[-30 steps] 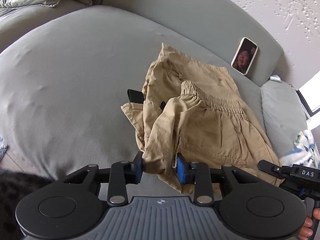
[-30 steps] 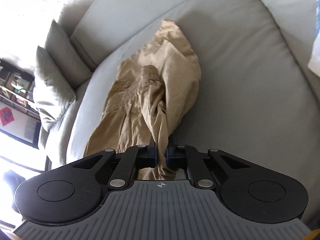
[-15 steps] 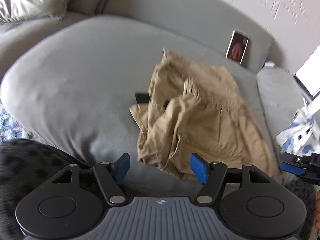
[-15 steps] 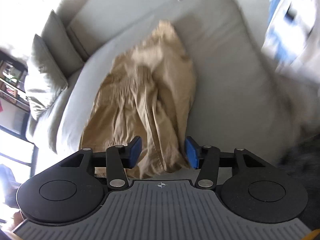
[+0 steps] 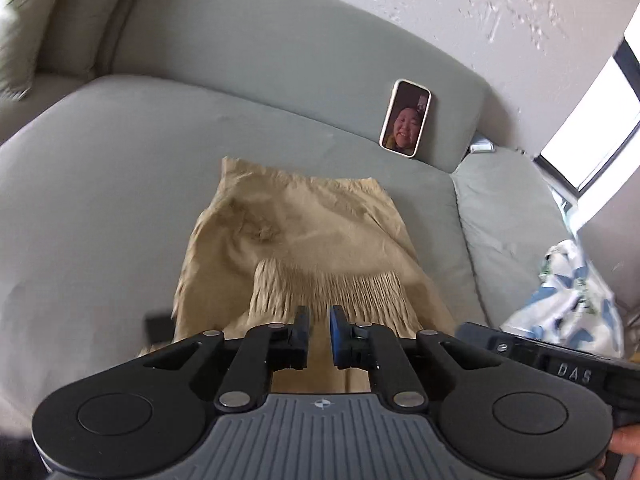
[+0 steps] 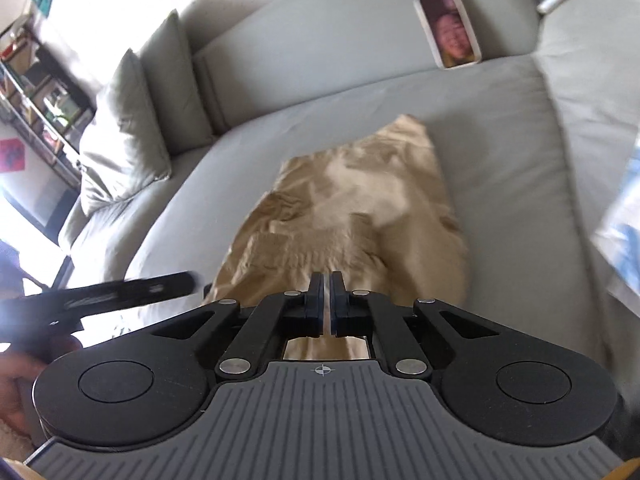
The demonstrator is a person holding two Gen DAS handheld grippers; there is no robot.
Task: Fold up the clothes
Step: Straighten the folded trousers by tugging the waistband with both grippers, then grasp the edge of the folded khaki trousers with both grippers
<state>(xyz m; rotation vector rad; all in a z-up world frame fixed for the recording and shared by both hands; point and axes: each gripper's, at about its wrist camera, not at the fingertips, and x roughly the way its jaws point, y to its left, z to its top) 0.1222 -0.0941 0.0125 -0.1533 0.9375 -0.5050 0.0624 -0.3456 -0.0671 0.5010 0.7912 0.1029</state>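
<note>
On the grey sofa seat (image 5: 100, 184) lies a tan garment (image 5: 304, 232), spread out and rumpled, its gathered elastic waistband (image 5: 332, 286) nearest the cameras and its far edge pointing toward the backrest. The left gripper (image 5: 319, 322) sits at that waistband with its fingers drawn close, a narrow gap between the blue pads; tan cloth shows in and behind the gap (whether it is actually pinched I cannot tell). The right gripper (image 6: 327, 286) is over the near edge of the same garment with its fingers almost together, only a thin slit left, and a strip of tan fabric shows there, so it looks clamped on the cloth. A phone (image 5: 406, 118) leans upright against the backrest, well beyond the garment. A blue-and-white patterned cloth (image 5: 568, 296) rests on the neighbouring cushion to the right.
</note>
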